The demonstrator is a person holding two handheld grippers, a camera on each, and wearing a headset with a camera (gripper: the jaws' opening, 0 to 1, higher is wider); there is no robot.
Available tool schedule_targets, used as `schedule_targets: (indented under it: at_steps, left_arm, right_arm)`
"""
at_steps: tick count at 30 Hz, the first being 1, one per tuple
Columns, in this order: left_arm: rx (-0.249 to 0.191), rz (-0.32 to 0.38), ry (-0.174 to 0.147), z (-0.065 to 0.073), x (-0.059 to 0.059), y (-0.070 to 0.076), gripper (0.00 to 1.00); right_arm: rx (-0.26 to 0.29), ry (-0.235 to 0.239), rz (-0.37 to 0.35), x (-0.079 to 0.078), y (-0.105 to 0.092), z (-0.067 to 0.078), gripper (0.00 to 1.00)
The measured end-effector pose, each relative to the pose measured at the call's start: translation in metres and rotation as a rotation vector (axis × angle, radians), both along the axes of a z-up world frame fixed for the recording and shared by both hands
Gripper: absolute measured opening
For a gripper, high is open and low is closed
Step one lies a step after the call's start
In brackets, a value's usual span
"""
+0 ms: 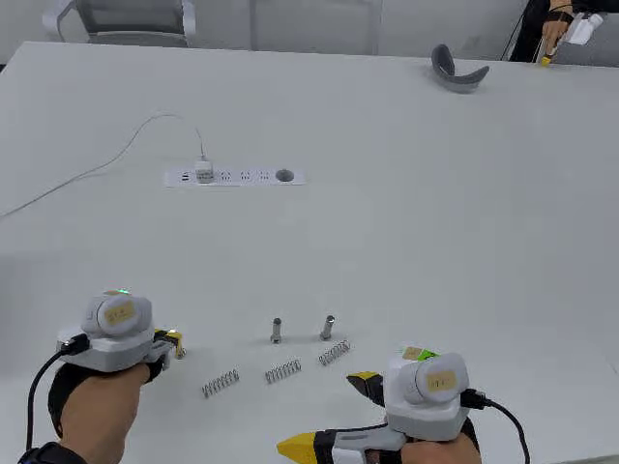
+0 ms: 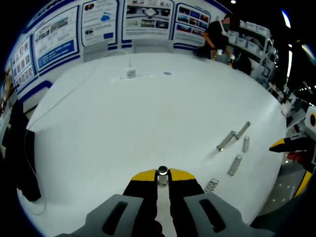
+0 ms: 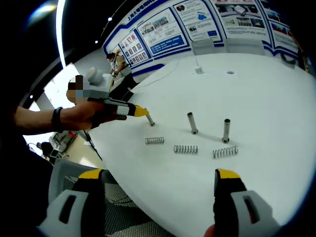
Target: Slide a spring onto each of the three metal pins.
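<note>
Near the tabletop's front edge, your left gripper clamped one pin; your right gripper gaped open.

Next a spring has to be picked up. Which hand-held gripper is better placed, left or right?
Right. The right hand-held gripper is open and faces the three springs lying just ahead; the left hand-held gripper is shut on a metal pin, so probably occupied.

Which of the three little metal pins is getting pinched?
The pin clamped in the left gripper's jaws, apart from the rest. The other two pins stand upright and free on the table, just behind the springs.
</note>
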State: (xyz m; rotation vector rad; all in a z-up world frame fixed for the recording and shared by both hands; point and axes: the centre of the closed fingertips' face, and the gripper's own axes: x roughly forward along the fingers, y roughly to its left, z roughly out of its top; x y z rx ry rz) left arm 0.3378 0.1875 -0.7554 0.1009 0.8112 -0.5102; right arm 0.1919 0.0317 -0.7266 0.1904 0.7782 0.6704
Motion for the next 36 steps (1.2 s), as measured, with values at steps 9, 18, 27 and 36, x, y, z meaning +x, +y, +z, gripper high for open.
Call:
schedule_targets:
  at_steps: [9,18,27,36]
  left_arm:
    - [0.000,-0.020,-0.016,-0.002,0.004,-0.006,0.07]
    - [-0.004,-0.044,-0.029,-0.002,0.005,-0.020,0.07]
    - [-0.010,-0.083,-0.042,0.001,0.005,-0.043,0.07]
    - [-0.004,-0.123,-0.046,-0.002,0.002,-0.058,0.07]
  right_arm:
    - [-0.001,0.002,0.003,-0.001,0.001,0.000,0.93]
    - [0.000,0.005,0.004,-0.001,0.002,-0.001,0.93]
    - [-0.001,0.008,-0.001,-0.002,-0.001,-0.003,0.93]
    - [0.003,0.010,-0.010,-0.003,-0.003,-0.003,0.93]
